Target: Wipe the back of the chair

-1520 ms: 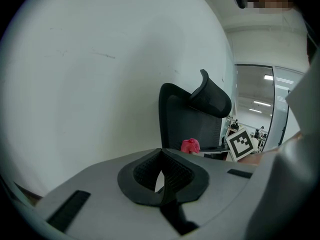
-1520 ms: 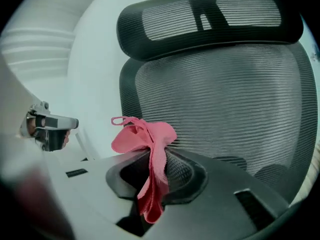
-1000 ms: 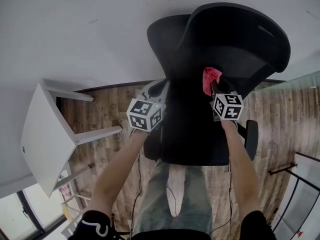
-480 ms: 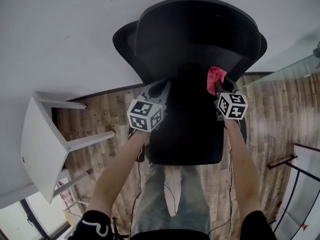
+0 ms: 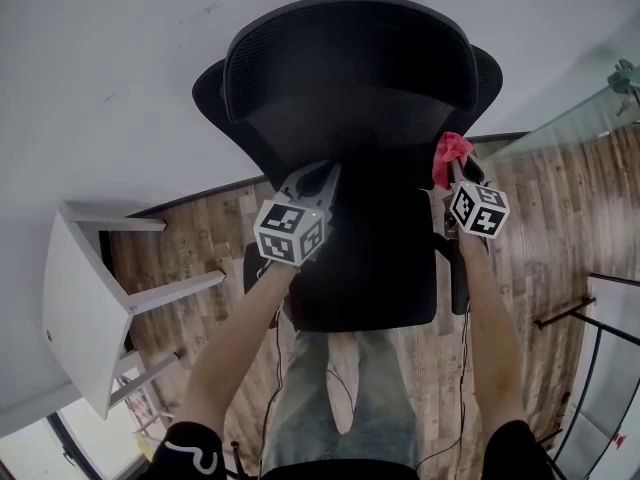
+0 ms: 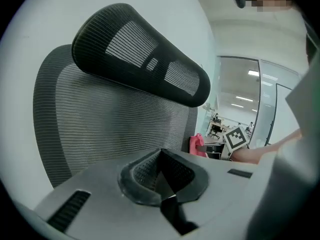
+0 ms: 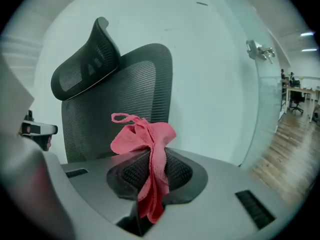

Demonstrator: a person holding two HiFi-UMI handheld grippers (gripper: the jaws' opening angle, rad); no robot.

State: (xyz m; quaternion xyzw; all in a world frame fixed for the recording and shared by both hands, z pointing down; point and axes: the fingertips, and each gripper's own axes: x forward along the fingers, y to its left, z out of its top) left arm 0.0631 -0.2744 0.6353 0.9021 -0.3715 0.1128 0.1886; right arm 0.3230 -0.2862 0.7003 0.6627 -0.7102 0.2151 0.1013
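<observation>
A black mesh office chair (image 5: 350,98) with a headrest (image 6: 145,59) stands against the white wall, its backrest (image 7: 125,104) facing me. My right gripper (image 5: 452,173) is shut on a red cloth (image 7: 147,154), held near the backrest's right edge; the cloth (image 5: 450,154) shows bunched above the jaws. My left gripper (image 5: 315,180) sits in front of the backrest's lower left part, jaws shut with nothing between them (image 6: 162,176). Whether the cloth touches the mesh I cannot tell.
A white table (image 5: 80,298) stands to the left on the wooden floor (image 5: 200,238). A glass partition (image 5: 590,118) runs along the right. The chair's armrests (image 5: 460,283) flank the seat. A black metal frame (image 5: 590,368) is at the lower right.
The chair has turned so that its backrest faces me squarely and sits more to the left. My right gripper with the cloth has moved right and slightly up. The left gripper stayed put.
</observation>
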